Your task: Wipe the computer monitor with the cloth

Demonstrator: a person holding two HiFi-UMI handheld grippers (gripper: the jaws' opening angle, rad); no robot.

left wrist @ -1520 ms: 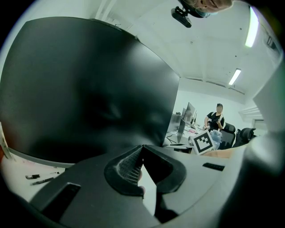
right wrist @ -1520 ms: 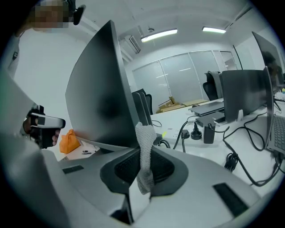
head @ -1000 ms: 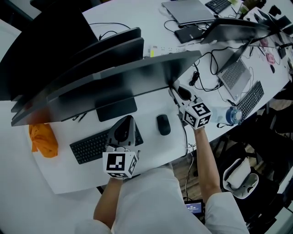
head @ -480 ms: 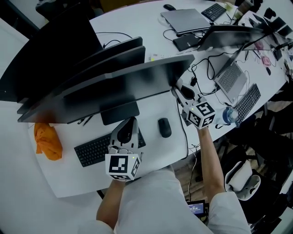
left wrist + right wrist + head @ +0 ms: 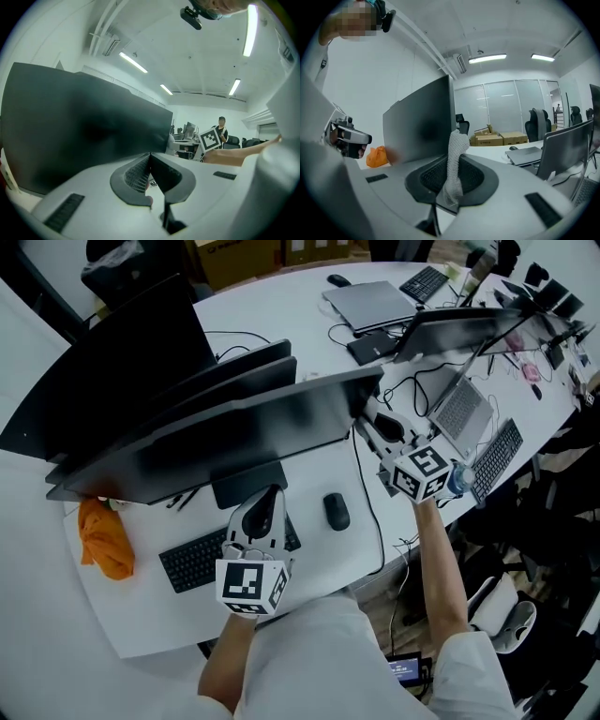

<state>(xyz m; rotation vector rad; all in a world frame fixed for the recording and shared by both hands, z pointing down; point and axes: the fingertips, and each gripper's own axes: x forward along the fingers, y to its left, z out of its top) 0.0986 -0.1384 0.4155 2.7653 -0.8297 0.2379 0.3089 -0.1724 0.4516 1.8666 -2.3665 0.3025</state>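
A white desk [image 5: 361, 545] in an open office is seen from above, with a dark computer monitor [image 5: 234, 432] set across it. A black keyboard [image 5: 192, 561] and a black mouse [image 5: 336, 511] are laid in front of the monitor's stand. An orange cloth [image 5: 106, 538] is bunched on the desk near the monitor's left end. Further right, a closed laptop [image 5: 375, 301] and tangled cables are spread over the desk.

The left gripper [image 5: 265, 498] is held above the keyboard's right end, below the monitor. Its jaws are brought together, and nothing is seen between them in the left gripper view.

The right gripper [image 5: 373, 427] is raised at the monitor's right edge. Its jaws are closed on a white mesh cloth [image 5: 457, 150], which is pinched at its lower part and stands up above the jaws. The cloth is placed just beside the screen's right edge; whether it touches the screen cannot be told.
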